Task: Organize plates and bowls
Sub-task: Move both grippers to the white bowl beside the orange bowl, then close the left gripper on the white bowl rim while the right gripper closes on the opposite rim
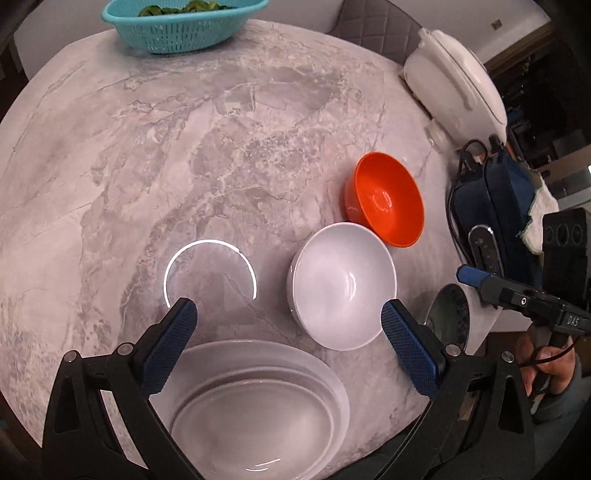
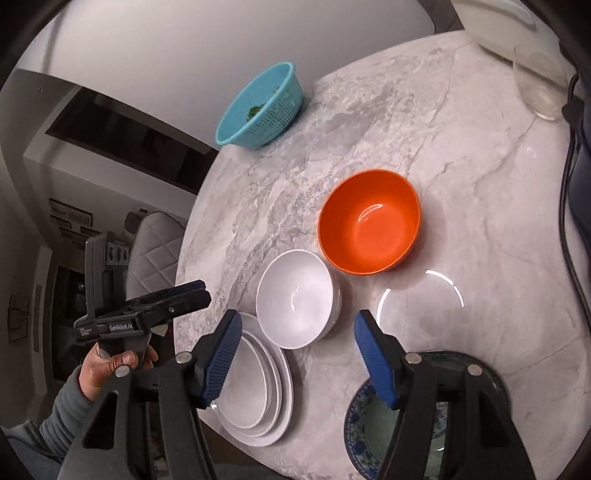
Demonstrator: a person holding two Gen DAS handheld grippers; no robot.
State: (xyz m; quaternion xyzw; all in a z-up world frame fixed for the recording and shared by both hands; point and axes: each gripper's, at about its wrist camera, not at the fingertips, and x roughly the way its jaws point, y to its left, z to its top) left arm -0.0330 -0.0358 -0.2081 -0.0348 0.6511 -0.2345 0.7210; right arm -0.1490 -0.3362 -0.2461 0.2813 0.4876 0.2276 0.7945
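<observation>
A stack of white oval plates (image 1: 255, 402) lies at the near table edge, under my open, empty left gripper (image 1: 290, 317). A white bowl (image 1: 341, 286) sits beside it, touching an orange bowl (image 1: 384, 199). A blue-patterned dish (image 1: 448, 314) lies at the right edge. In the right wrist view my right gripper (image 2: 295, 326) is open and empty, above the gap between the plates (image 2: 258, 391) and the patterned dish (image 2: 369, 417), just short of the white bowl (image 2: 295, 299) and orange bowl (image 2: 369, 221). The left gripper (image 2: 192, 293) shows at left.
A teal colander (image 1: 184, 22) with greens stands at the far table edge, also in the right wrist view (image 2: 258, 107). A white lidded pot (image 1: 454, 77), a dark blue device with cables (image 1: 491, 206) and a clear glass (image 2: 539, 85) stand along the right side.
</observation>
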